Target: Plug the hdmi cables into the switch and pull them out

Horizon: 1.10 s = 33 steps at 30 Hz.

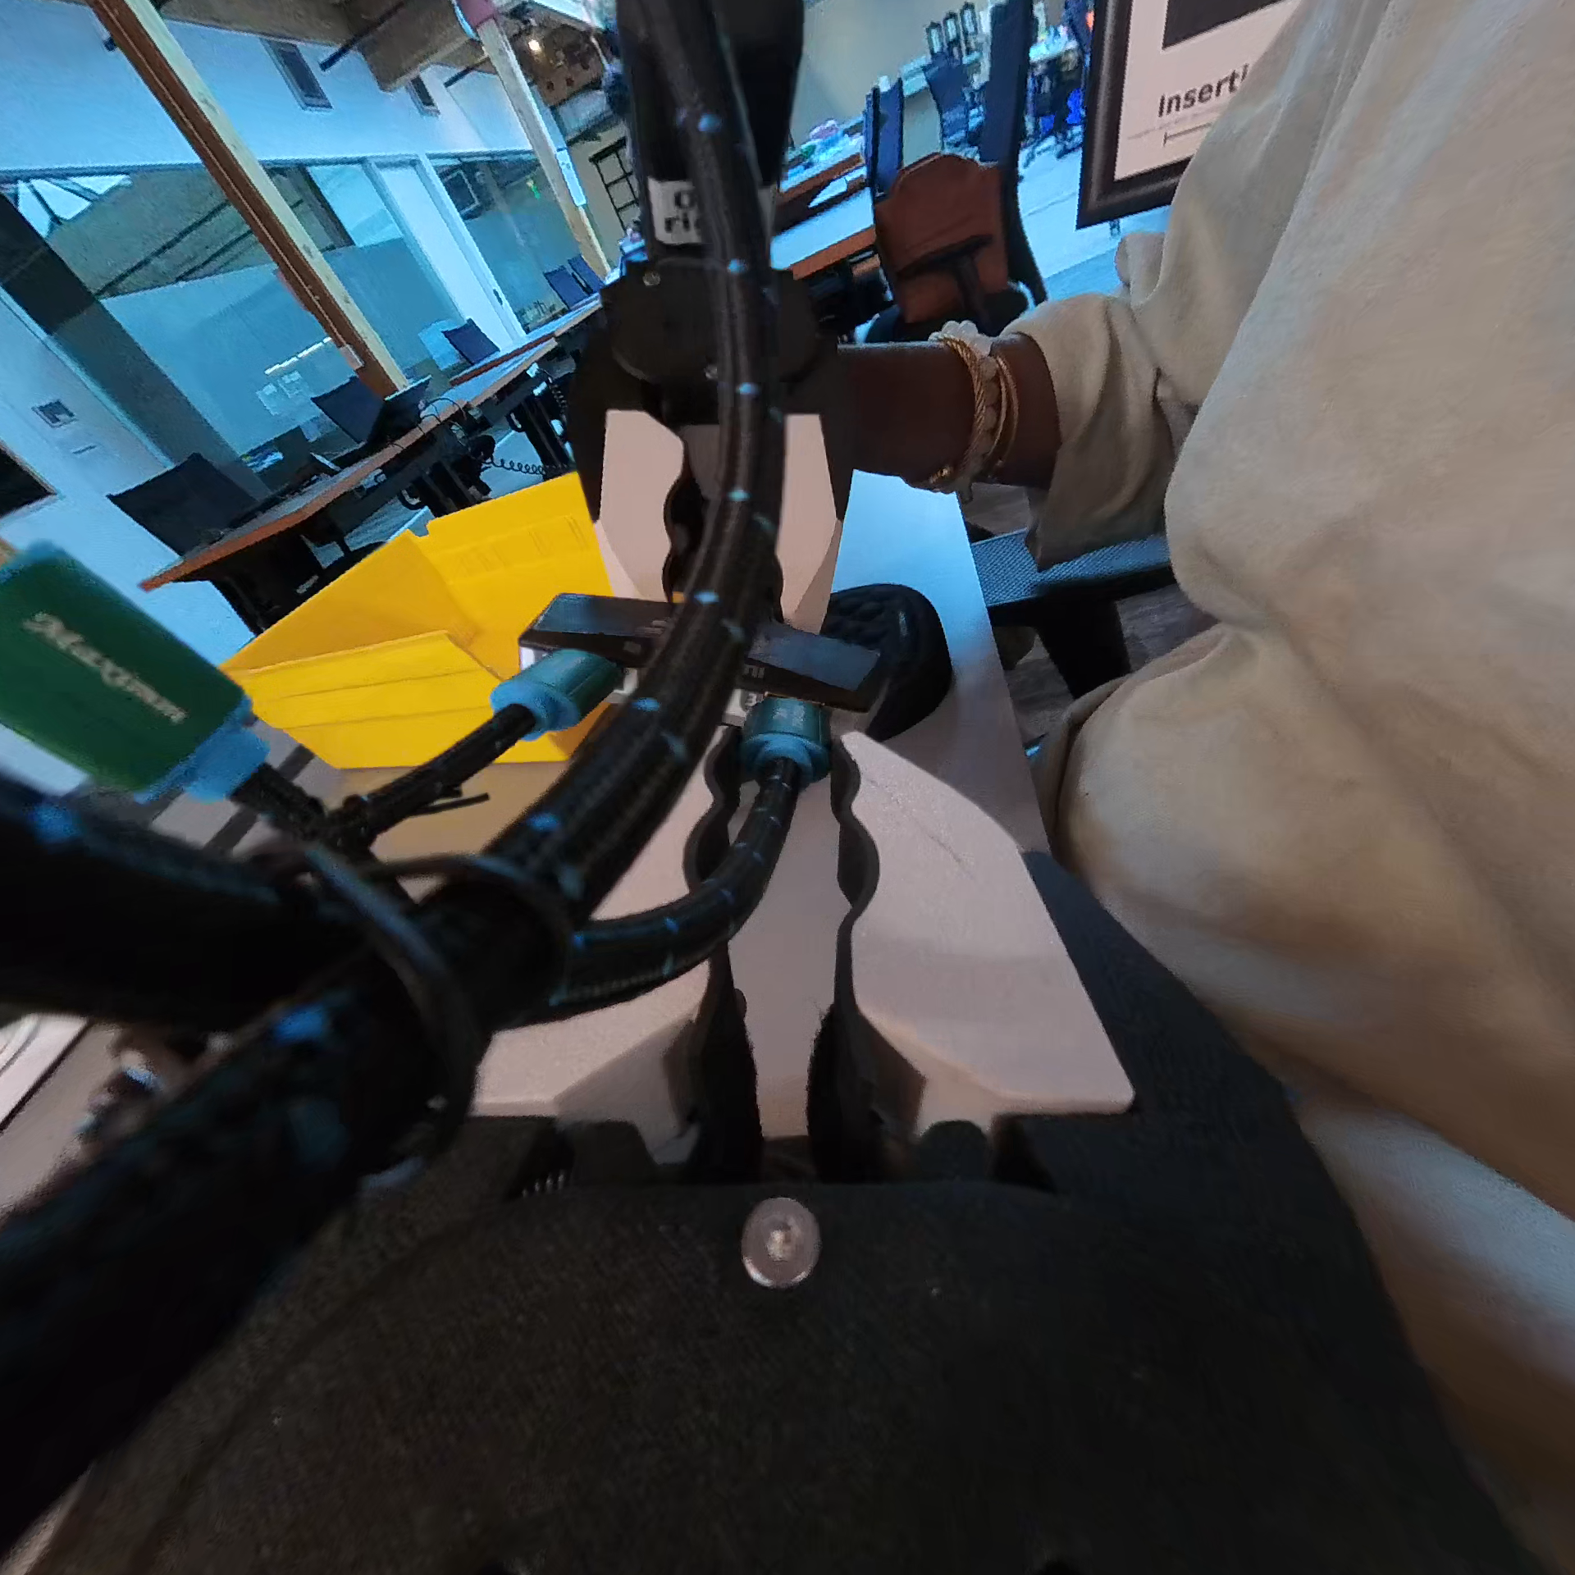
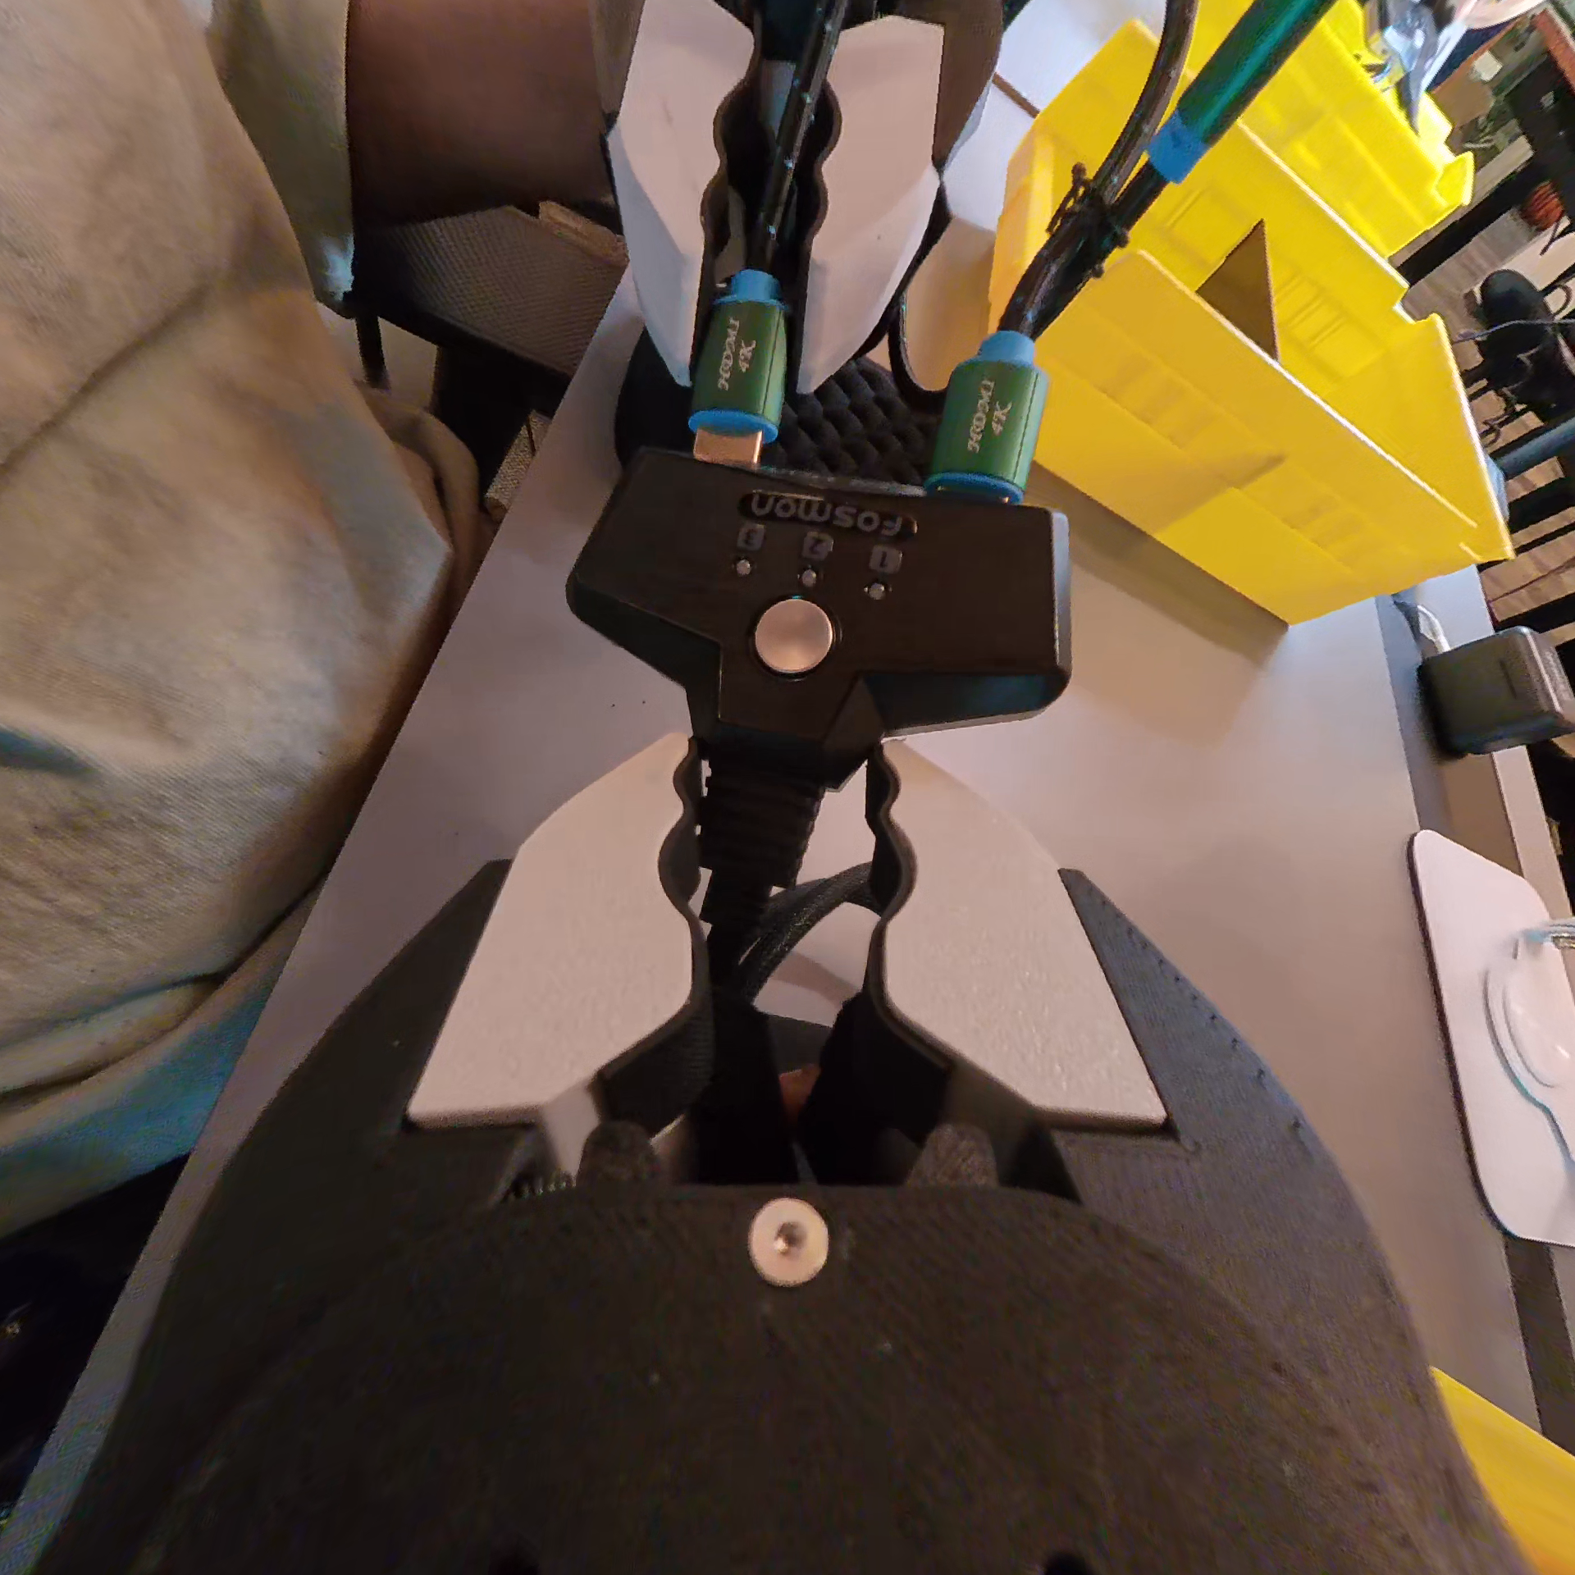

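Your right gripper (image 2: 784, 818) has its jaws clamped on the HDMI switch's (image 2: 818, 588) ribbed tail; your left gripper's (image 1: 780, 767) jaws pinch the cable behind the green plug (image 2: 735, 375), half-seated. Move it straight along the port, switch steady above the table (image 2: 1150, 810).

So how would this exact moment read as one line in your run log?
left claw: shut on green plug, tip partly out of switch | right claw: shut on switch tail | second plug: seated

Green HDMI plugs (image 2: 731, 368) with blue collars meet a black switch (image 2: 818, 588) bearing a silver button (image 2: 793, 637); yellow bins (image 2: 1236, 409) beside the switch, braided black cables (image 1: 682, 929), white-faced gripper fingers (image 2: 579, 963).
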Available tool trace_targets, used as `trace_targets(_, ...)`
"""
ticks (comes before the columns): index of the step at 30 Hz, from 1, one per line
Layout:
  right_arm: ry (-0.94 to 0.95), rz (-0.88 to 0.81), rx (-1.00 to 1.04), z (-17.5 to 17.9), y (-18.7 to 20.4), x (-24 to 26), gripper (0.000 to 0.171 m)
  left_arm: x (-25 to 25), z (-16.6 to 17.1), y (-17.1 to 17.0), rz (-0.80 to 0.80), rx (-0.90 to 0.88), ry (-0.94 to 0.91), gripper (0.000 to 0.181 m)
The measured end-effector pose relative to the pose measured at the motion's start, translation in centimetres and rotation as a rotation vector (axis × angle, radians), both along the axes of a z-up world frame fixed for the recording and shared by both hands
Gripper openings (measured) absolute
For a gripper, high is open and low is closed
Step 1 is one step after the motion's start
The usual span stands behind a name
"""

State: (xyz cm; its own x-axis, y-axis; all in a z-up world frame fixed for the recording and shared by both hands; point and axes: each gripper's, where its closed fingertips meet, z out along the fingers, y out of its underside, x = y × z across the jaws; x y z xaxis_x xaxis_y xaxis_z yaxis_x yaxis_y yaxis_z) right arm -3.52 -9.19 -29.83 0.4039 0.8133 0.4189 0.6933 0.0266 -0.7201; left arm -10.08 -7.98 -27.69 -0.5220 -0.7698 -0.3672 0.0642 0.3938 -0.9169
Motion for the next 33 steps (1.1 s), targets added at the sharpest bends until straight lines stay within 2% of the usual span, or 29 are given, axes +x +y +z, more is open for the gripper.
trace_targets(1, 0.001, 0.006, -0.004, -0.1, -0.1, -0.1, 0.037, 0.0, -0.2, -0.1, -0.003, 0.016, 0.005, 0.02)
trace_targets(5, -0.046, 0.013, -0.044, -1.1, -0.2, -0.1, 0.037, -0.1, -1.7, -0.3, -0.015, 0.128, 0.061, 0.021)
trace_targets(9, 0.076, 0.031, -0.051, -0.4, -0.2, -0.8, 0.037, -0.3, 0.0, -0.8, -0.052, 0.014, -0.032, 0.02)
trace_targets(13, 0.087, 0.016, -0.054, -1.0, 0.1, -0.8, 0.037, 0.1, -0.6, -0.8, -0.03, 0.024, -0.049, 0.02)
trace_targets(17, 0.197, 0.071, -0.064, -0.2, -0.5, -1.7, 0.037, 0.7, -0.8, -0.2, 0.0, -0.016, -0.047, 0.02)
trace_targets(19, 0.152, 0.023, -0.093, -0.7, 0.0, -1.3, 0.037, 0.9, -0.7, 0.0, 0.012, -0.031, -0.038, 0.02)
trace_targets(26, -0.084, -0.196, -0.361, -5.9, 0.3, 2.6, 0.038, -0.3, 3.7, 3.2, 0.067, -0.409, -0.199, 0.017)
trace_targets(27, -0.114, -0.249, -0.357, -6.2, 0.7, 3.1, 0.045, -0.2, 4.1, 3.5, 0.078, -0.466, -0.218, 0.016)
trace_targets(29, -0.106, -0.333, -0.255, -4.7, 2.0, 3.6, 0.07, 0.4, 4.2, 3.8, 0.107, -0.551, -0.214, 0.013)
trace_targets(31, 0.078, -0.331, -0.118, -1.2, 2.9, 1.9, 0.061, 1.3, 4.0, 4.4, 0.176, -0.582, -0.193, 0.012)
trace_targets(33, 0.372, -0.272, -0.008, 2.7, 2.8, -0.4, 0.036, 2.3, 3.3, 5.2, 0.284, -0.562, -0.15, 0.012)
